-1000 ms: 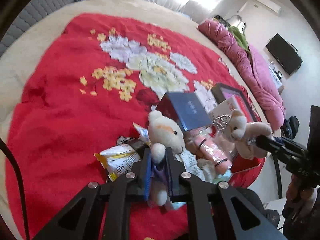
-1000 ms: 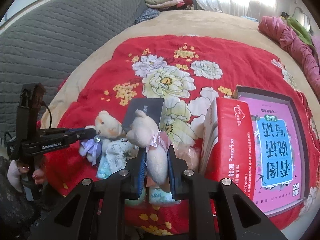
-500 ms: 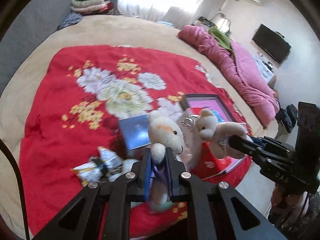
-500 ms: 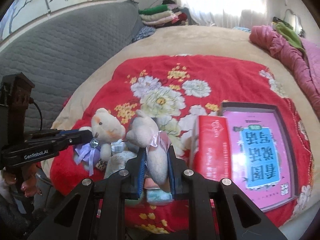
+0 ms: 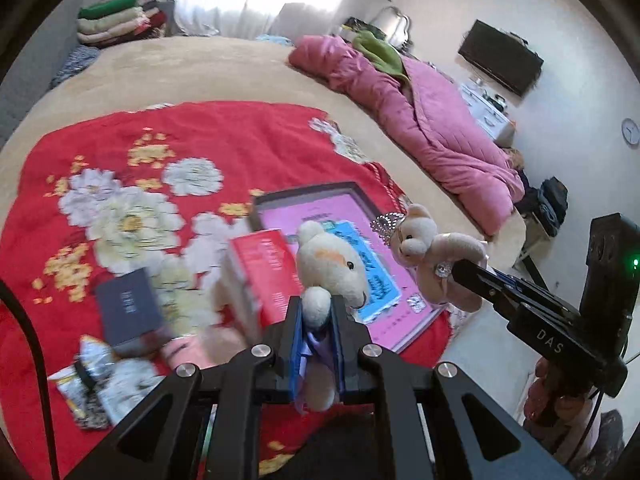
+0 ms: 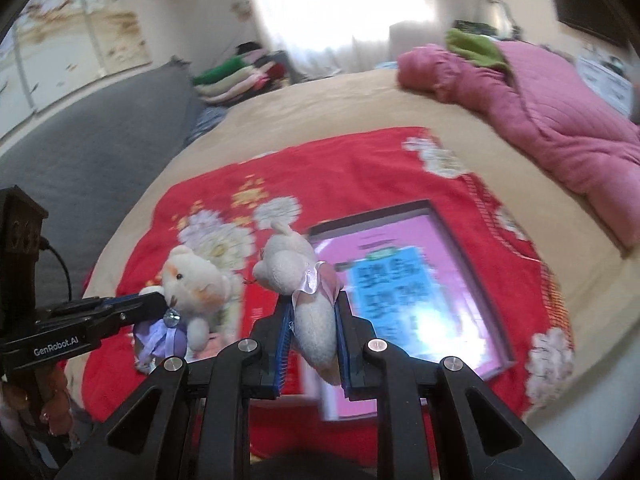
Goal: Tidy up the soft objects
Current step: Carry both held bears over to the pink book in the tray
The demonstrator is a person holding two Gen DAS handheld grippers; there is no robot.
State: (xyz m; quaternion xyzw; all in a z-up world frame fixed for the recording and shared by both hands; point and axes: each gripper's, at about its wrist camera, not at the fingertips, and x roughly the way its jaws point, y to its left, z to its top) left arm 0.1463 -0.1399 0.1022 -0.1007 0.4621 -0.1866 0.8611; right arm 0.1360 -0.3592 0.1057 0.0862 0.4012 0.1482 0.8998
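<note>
Left tongs (image 5: 316,344) clamp a cream teddy bear (image 5: 330,268); right tongs (image 6: 314,340) clamp a crowned bear (image 6: 290,264). Either bear, gripped by its soft body, could slip onto the bed (image 5: 224,72).

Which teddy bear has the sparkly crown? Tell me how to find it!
Find the big red flowered blanket on the bed. Above its near corner, two grippers each hold a small cream teddy. The crowned teddy is in the right gripper; the other teddy has a purple bow instead.
</note>
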